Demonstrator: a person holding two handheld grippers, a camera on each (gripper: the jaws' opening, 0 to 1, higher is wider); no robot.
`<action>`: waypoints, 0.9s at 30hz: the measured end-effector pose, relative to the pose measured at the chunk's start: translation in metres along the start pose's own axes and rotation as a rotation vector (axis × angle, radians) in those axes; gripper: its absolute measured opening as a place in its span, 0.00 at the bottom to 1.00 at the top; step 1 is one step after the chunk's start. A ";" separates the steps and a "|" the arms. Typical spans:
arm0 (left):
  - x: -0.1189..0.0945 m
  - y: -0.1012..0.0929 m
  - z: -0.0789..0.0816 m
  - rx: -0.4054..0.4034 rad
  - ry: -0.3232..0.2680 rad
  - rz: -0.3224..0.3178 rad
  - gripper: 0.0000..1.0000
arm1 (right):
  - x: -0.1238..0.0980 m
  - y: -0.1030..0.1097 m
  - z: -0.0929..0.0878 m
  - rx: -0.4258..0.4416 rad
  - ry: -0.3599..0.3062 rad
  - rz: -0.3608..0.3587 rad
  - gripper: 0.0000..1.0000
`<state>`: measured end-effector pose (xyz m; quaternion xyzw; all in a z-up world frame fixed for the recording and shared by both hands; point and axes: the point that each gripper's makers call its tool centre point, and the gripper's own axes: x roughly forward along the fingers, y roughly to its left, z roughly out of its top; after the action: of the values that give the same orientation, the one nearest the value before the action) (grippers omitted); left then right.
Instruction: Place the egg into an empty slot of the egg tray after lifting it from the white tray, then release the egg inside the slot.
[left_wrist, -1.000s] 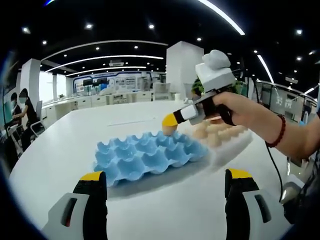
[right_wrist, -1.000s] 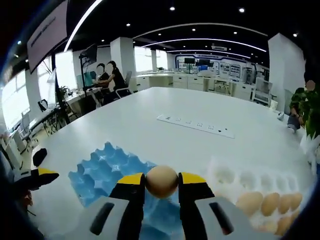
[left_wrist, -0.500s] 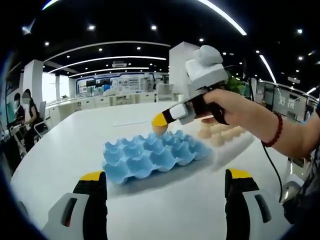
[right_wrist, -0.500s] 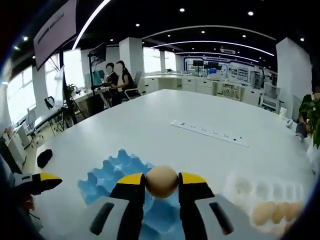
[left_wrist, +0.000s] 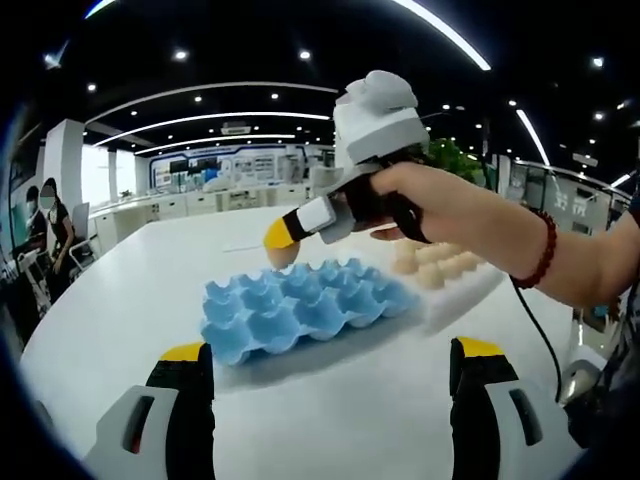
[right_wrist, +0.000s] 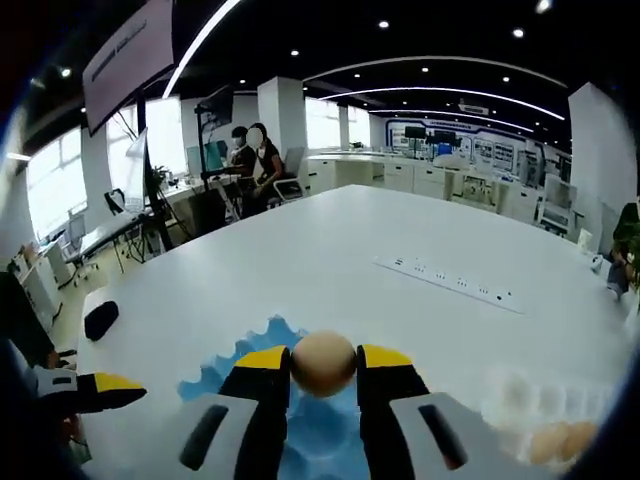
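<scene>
Holding a light brown egg (right_wrist: 323, 363) between its yellow-tipped jaws, my right hand-held gripper (right_wrist: 323, 368) is closed on it from both sides, and I see it poised above the blue moulded-pulp egg tray (right_wrist: 300, 425). From the left gripper view, that same right hand-held gripper (left_wrist: 280, 240) hangs over the far left part of the blue egg tray (left_wrist: 300, 308), the egg (left_wrist: 283, 253) just above the tray's cups and not yet touching them as far as I can tell. A person's hand (left_wrist: 420, 205) with a red bead bracelet (left_wrist: 537, 252) grips the tool. My left hand-held gripper (left_wrist: 335, 365) sits low and near, jaws spread wide apart with nothing between them, over the bare white table (left_wrist: 330, 400). Beyond the blue tray on the right lies the white egg tray (left_wrist: 455, 285), with several more eggs (left_wrist: 440, 268) resting in it. On the table's far side lies a long white power strip (right_wrist: 448, 283).
</scene>
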<state>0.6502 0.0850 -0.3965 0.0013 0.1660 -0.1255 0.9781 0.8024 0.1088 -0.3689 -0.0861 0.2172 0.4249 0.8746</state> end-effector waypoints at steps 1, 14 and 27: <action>0.000 -0.001 0.000 0.002 -0.001 -0.001 1.00 | 0.002 0.002 0.001 -0.005 0.000 0.006 0.27; -0.007 -0.003 -0.004 0.005 0.010 0.009 1.00 | 0.023 0.031 0.009 -0.026 -0.002 0.048 0.27; -0.007 -0.003 -0.004 0.004 0.012 0.009 1.00 | 0.041 0.037 0.007 -0.016 0.008 0.061 0.27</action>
<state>0.6420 0.0838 -0.3982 0.0049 0.1717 -0.1216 0.9776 0.7981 0.1635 -0.3798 -0.0882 0.2196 0.4528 0.8596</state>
